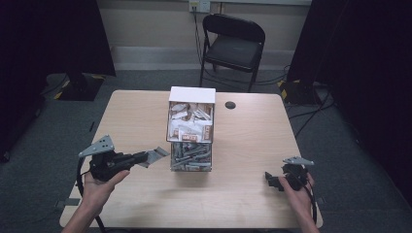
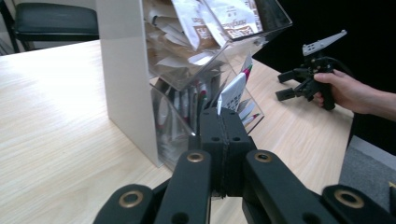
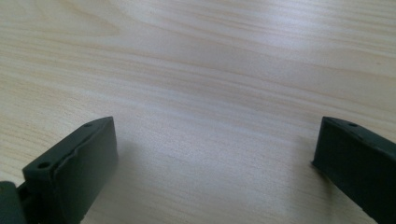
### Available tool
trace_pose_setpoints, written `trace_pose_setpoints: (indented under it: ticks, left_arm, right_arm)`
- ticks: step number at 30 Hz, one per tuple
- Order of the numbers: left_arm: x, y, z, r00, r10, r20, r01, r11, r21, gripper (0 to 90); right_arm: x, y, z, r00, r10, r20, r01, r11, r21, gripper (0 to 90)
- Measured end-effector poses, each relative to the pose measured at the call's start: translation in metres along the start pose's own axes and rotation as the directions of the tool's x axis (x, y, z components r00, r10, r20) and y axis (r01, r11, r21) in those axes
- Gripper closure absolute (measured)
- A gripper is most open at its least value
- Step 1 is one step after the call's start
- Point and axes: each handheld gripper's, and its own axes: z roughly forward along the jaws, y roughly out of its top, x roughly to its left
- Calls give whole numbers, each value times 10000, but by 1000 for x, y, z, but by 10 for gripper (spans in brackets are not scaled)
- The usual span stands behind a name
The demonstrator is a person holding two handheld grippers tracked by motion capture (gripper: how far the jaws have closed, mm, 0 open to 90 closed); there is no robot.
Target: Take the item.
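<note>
Left gripper [image 1: 145, 158] sat nearest in high view, jaws clamped on a flat packet [image 1: 156, 156] just beside the clear dispenser [image 1: 191, 127], prob. just pulled for sorting. Left gripper view: packet [image 2: 232, 92] stuck up from pinched tips. Right gripper view: jaws wide apart over bare table [image 3: 210, 70], idle.

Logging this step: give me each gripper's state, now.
Left gripper: shut on a packet, beside the dispenser.
Right gripper: open, holding nothing, over the table.
</note>
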Motion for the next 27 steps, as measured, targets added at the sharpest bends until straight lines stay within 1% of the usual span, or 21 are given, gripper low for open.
trace_pose_setpoints:
  ticks: [3, 6, 8, 15, 16, 19, 20, 21, 22, 25, 27]
  left_arm:
    - [2, 0, -1, 10000, -36, -73, 36, 10000, 11, 900]
    - [7, 1, -2, 9998, -102, -183, 102, 9999, -7, 900]
    - [10, 1, -3, 9996, -95, -269, 97, 9999, 80, 900]
    - [17, -1, -3, 9987, -237, -446, 239, 9997, 36, 900]
    - [20, -2, -3, 9981, -267, -555, 270, 9996, 44, 900]
    - [23, -2, -3, 9976, -349, -602, 353, 9994, 66, 900]
    - [25, -2, -2, 9967, -375, -721, 384, 9992, 115, 900]
    - [25, -2, -2, 9967, -375, -721, 384, 9992, 115, 900]
    - [27, -2, -2, 9959, -404, -813, 411, 9991, 71, 900]
    - [29, -1, -1, 9954, -409, -865, 417, 9991, 80, 900]
    - [31, 0, 2, 9945, -334, -990, 350, 9993, 140, 900]
  right_arm:
    - [0, 0, 0, 10000, 4, 0, -4, 10000, 1, 0]
    - [0, 0, 0, 10000, -1, 0, 1, 10000, 1, 0]
    - [0, 0, 0, 10000, 2, -2, -2, 10000, 1, 0]
    - [0, 0, 0, 10000, 3, -1, -3, 10000, 1, 0]
    - [0, 0, 0, 10000, 0, -1, 0, 10000, 1, 0]
    - [0, 0, 0, 10000, -1, 0, 1, 10000, 1, 0]
    - [0, 0, 0, 10000, 1, -2, -1, 10000, 1, 0]
    - [0, 0, 0, 10000, 1, -2, -1, 10000, 1, 0]
    - [0, 0, 0, 10000, 2, -1, -2, 10000, 3, 0]
    - [0, 0, 0, 10000, 2, 0, -2, 10000, 1, 0]
    - [0, 0, 0, 10000, -3, -2, 3, 10000, 0, 0]
